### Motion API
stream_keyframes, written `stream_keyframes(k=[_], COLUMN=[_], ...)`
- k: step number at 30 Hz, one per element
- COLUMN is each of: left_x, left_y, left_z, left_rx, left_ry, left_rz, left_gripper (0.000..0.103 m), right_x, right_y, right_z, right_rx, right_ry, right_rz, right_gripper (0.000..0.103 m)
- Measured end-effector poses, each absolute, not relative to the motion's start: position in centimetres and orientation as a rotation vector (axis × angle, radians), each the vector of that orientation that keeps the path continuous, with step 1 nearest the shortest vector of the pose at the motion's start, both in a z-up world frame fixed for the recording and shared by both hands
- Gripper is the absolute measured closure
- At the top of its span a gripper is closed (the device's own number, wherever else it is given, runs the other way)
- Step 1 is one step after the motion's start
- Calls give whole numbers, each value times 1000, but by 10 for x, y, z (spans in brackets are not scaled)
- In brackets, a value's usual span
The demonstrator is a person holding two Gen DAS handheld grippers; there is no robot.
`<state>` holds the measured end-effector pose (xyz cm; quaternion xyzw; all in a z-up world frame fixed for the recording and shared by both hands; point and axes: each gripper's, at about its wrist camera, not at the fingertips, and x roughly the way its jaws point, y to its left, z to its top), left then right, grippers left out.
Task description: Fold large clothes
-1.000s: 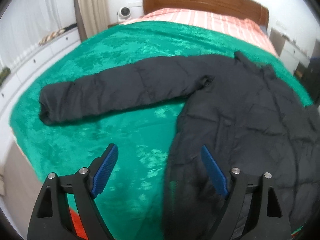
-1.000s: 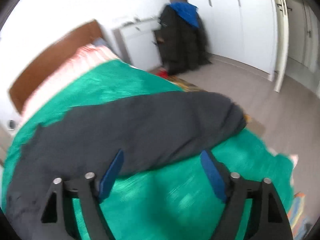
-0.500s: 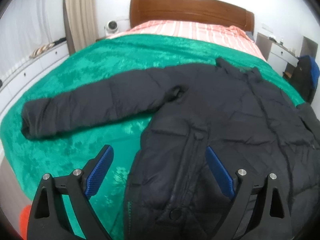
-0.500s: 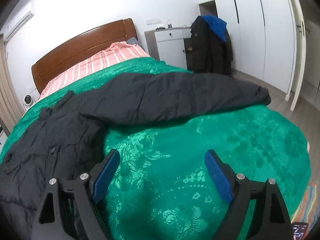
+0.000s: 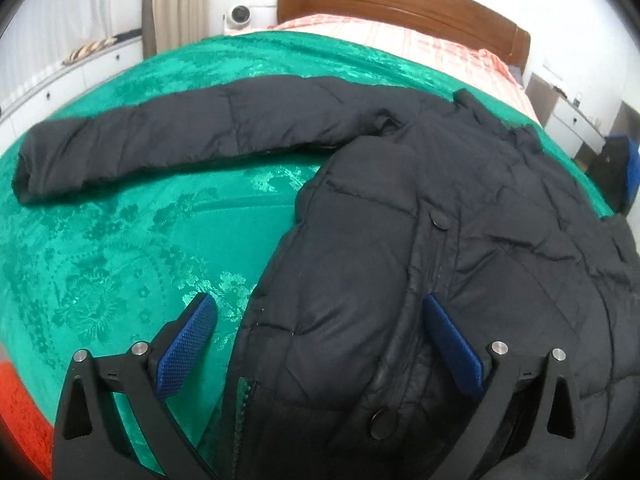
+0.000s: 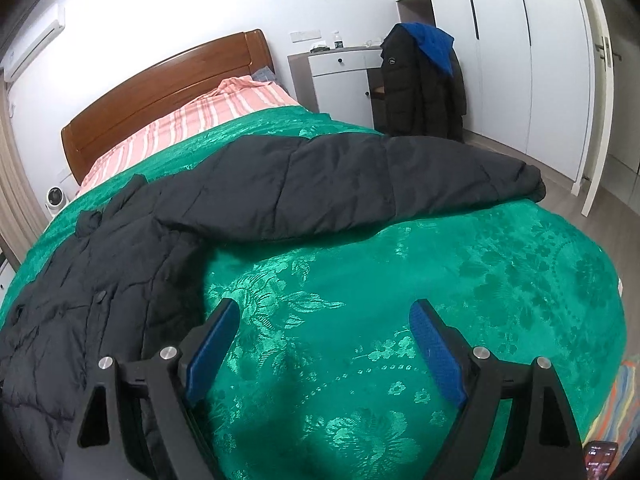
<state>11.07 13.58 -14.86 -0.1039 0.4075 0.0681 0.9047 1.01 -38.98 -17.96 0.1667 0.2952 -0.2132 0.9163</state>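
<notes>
A black quilted puffer jacket (image 5: 400, 240) lies spread flat, front up, on the green floral satin bedspread (image 5: 120, 248) of the bed, both sleeves stretched straight out to the sides and nothing folded yet. The left gripper (image 5: 320, 320) hovers over the jacket's lower front near the side seam, its blue-padded fingers (image 5: 188, 344) spread wide and holding nothing; the right gripper (image 6: 322, 338) hangs above bare bedspread just beside the jacket's other edge, fingers (image 6: 436, 360) equally wide and empty. The main risk, as I judge it, comes from the fabrics: the jacket's shell looks slick and puffy, so a pinch that catches only the top layer may lift the front panel away from the back and leave the body twisted instead of folded. The bedspread looks just as slippery and lies directly under the hem, so a low grasp could snag it along with the jacket and drag it into the fold. The right-hand sleeve (image 6: 360, 184) reaches close to the bed's edge, its cuff near the drop to the floor; a careless pull on the body might slide it over. The padded bulk may also spring back open once released, so each fold would probably need pressing down.
</notes>
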Motion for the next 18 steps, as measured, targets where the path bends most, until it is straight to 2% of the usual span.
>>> stream_keyframes(k=[11, 18], left_x=[112, 95], left_y=[125, 113], left_z=[-133, -95], left_rx=[-118, -72], left_ry=[899, 789], left_rz=[132, 90], left_gripper=[1, 1], right_x=[11, 12], right_y=[-391, -390], right_z=[-182, -182], right_rx=[345, 343], right_ry=[610, 610], right_rz=[-436, -436], right_gripper=[17, 17])
